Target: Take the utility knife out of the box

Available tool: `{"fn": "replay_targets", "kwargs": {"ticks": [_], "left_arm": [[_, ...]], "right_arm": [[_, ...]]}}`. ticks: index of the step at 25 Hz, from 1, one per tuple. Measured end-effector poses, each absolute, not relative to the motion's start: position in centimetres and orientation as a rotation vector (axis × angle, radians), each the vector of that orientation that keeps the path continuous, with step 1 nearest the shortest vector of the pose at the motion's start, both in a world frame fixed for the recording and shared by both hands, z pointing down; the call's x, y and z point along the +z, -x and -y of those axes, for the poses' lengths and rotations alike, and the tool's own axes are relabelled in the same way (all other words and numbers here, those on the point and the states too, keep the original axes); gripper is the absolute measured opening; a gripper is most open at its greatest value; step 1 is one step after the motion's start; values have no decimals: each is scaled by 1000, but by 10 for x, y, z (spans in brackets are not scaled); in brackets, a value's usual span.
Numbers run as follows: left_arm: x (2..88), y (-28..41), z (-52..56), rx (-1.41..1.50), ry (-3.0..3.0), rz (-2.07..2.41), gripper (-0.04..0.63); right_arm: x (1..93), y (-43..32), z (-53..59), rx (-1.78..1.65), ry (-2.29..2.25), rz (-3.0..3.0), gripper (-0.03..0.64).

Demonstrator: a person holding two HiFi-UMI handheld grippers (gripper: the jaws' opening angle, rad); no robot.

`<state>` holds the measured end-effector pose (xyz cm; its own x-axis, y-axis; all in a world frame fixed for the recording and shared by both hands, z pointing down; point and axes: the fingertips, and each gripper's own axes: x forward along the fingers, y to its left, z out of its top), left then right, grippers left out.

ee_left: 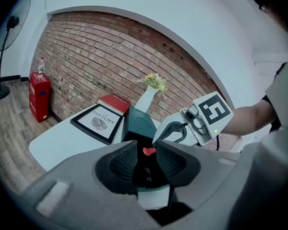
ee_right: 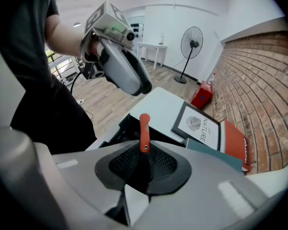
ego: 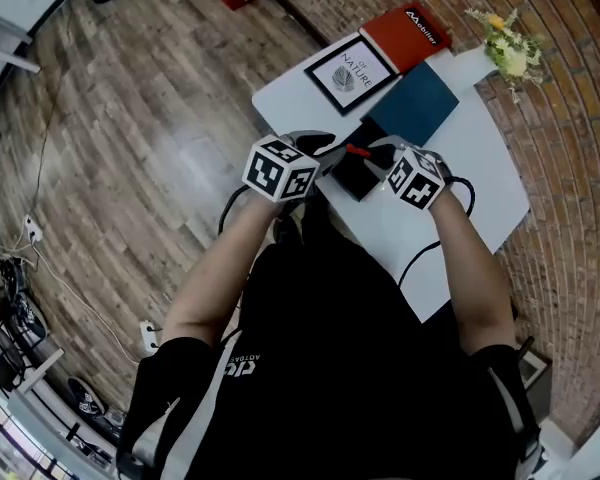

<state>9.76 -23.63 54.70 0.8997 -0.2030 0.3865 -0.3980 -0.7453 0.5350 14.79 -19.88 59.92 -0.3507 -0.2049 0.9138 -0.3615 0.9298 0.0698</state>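
A red utility knife (ee_right: 144, 131) sticks up between the pads of my right gripper (ee_right: 143, 159), which is shut on its handle. In the head view the red utility knife (ego: 358, 151) sits just above the open black box (ego: 352, 176) on the white table (ego: 410, 228), with my right gripper (ego: 380, 155) at the box's right. My left gripper (ego: 320, 148) is at the box's left end. Its jaws stand open in the left gripper view, where the left gripper (ee_left: 146, 161) looks along the black box (ee_left: 141, 169) toward the knife's red tip (ee_left: 149, 151) without pressing on anything.
The teal box lid (ego: 415, 103) lies just beyond the box. A framed print (ego: 350, 73), a red book (ego: 405, 33) and a white vase of flowers (ego: 505, 53) stand at the table's far end. Brick wall is at the right, wood floor at the left.
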Motion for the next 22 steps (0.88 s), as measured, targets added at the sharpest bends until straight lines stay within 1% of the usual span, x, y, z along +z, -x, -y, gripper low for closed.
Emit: {"fn": "replay_targets", "kwargs": {"ticks": [8, 12, 15, 19, 20, 22], "left_arm": [[531, -128, 238, 422, -2485, 338, 129], [519, -139, 235, 386, -2492, 300, 126], [509, -144, 233, 354, -2503, 283, 76], [492, -145, 227, 293, -2526, 260, 34], [488, -144, 225, 282, -2535, 262, 15], [482, -141, 222, 270, -2554, 271, 15]], "right_arm": [[560, -150, 203, 120, -543, 2004, 60], [540, -148, 203, 84, -597, 2043, 60], [530, -147, 203, 56, -625, 2054, 60], [522, -145, 202, 31, -678, 2049, 64], [519, -145, 202, 24, -700, 2049, 46], [514, -143, 201, 17, -744, 2054, 46]]}}
